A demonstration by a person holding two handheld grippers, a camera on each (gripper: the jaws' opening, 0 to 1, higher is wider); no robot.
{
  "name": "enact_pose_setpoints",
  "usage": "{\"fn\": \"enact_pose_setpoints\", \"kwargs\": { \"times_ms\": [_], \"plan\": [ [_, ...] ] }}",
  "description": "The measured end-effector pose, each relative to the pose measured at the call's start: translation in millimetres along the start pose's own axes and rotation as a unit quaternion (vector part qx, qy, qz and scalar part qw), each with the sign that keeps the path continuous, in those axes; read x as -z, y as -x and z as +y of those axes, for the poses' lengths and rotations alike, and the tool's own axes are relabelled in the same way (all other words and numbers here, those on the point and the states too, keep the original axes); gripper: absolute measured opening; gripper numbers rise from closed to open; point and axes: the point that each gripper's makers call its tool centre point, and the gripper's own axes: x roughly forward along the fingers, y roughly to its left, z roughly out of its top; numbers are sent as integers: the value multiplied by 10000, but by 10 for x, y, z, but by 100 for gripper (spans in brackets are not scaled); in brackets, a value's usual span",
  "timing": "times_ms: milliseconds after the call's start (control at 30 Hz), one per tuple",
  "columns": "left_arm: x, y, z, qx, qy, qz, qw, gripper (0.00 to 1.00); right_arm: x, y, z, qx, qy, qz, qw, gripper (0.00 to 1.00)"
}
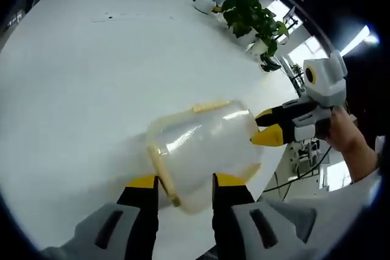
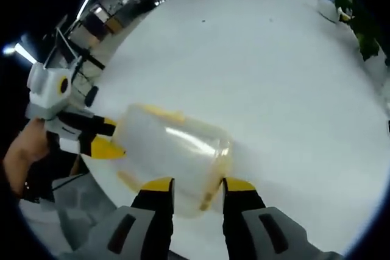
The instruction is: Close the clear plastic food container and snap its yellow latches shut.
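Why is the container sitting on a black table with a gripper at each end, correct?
Not quite: the table is white, not black, as the left gripper view shows. The container does have the left gripper at one end and the right gripper at the other.

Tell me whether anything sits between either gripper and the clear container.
Nothing visible does. The left gripper and the right gripper each have their yellow tips right at the container, at opposite ends, on the white table.
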Motion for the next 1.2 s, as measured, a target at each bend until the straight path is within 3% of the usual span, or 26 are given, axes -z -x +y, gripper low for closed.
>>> {"fn": "enact_pose_setpoints", "kwargs": {
  "times_ms": [300, 500, 667, 800, 933, 1000, 1200],
  "plan": [
    [5, 21, -5, -79, 189, -1, 9998, 35, 2, 8, 4, -88, 54, -7, 9999, 30],
    [-11, 22, -1, -107, 104, -58, 9999, 35, -7, 69, 35, -32, 1009, 66, 9949, 31],
    [-51, 69, 3, -236, -381, -44, 9990, 35, -43, 121, 61, -24, 1501, 98, 9886, 34],
    [-54, 99, -25, -293, -676, 16, 9973, 38, -65, 156, 73, -92, 2094, 192, 9776, 36],
    [-55, 128, -50, -301, -1022, 98, 9943, 39, -56, 168, 108, -162, 2419, 335, 9696, 36],
    [-56, 135, -69, -263, -1199, 159, 9923, 39, -52, 169, 108, -152, 2730, 416, 9610, 36],
    [-71, 172, -89, -363, -2175, 390, 9746, 39, -41, 169, 149, -165, 3293, 582, 9423, 35]
  ]
}}
